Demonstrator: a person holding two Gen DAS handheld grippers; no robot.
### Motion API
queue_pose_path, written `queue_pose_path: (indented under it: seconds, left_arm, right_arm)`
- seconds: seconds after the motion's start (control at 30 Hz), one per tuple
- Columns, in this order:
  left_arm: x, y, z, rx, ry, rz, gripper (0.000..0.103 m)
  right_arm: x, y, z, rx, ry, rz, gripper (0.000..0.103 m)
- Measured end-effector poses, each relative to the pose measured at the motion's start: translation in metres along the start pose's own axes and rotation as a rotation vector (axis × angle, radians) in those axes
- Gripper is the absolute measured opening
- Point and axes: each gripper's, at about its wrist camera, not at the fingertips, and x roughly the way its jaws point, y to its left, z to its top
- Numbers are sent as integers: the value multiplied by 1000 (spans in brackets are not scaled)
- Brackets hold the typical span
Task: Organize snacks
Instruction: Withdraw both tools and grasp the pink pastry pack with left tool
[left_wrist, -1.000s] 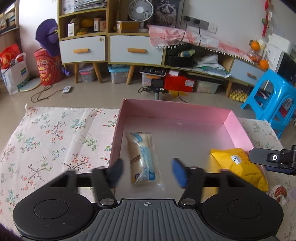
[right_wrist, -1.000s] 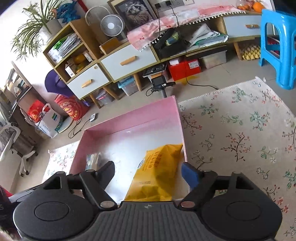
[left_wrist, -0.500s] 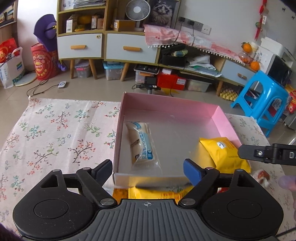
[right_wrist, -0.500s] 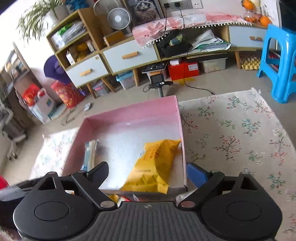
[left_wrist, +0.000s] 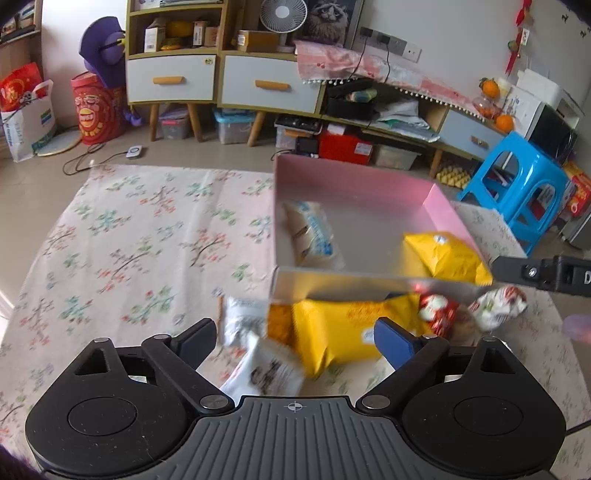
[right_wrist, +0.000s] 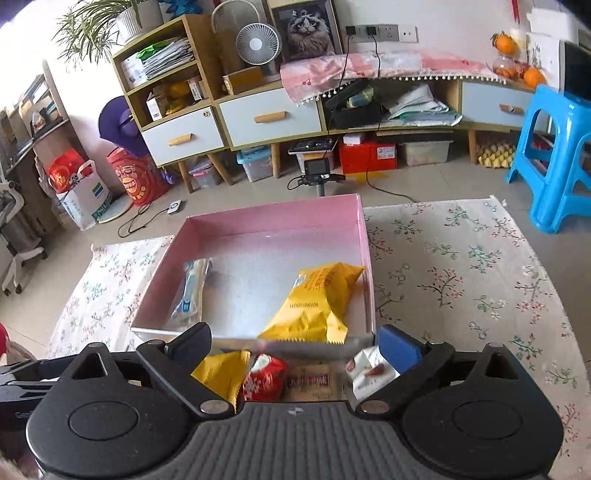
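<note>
Pink box (right_wrist: 364, 258) already holds two snacks: a yellow packet (right_wrist: 314, 302) at its right side and a clear blue-white packet (right_wrist: 190, 291) at its left. I judge the step is between placings; the next move calls for choosing one loose snack from the pile before the box. Left gripper (left_wrist: 295, 338) has its jaws opening, nothing pinched; a yellow bag (left_wrist: 343, 332) lies under it, at 12 o'clock. Right gripper (right_wrist: 295, 345) is also opening and empty, with a red packet (right_wrist: 264, 378) just below, at 6 o'clock.
</note>
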Motion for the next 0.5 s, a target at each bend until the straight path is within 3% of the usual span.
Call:
queue_pose_path:
  seconds: [0.5]
  left_arm:
    - [-27,19,-49,96,-8,41,98]
  right_arm:
    - [-25,19,-50,-30,-21,-23,92]
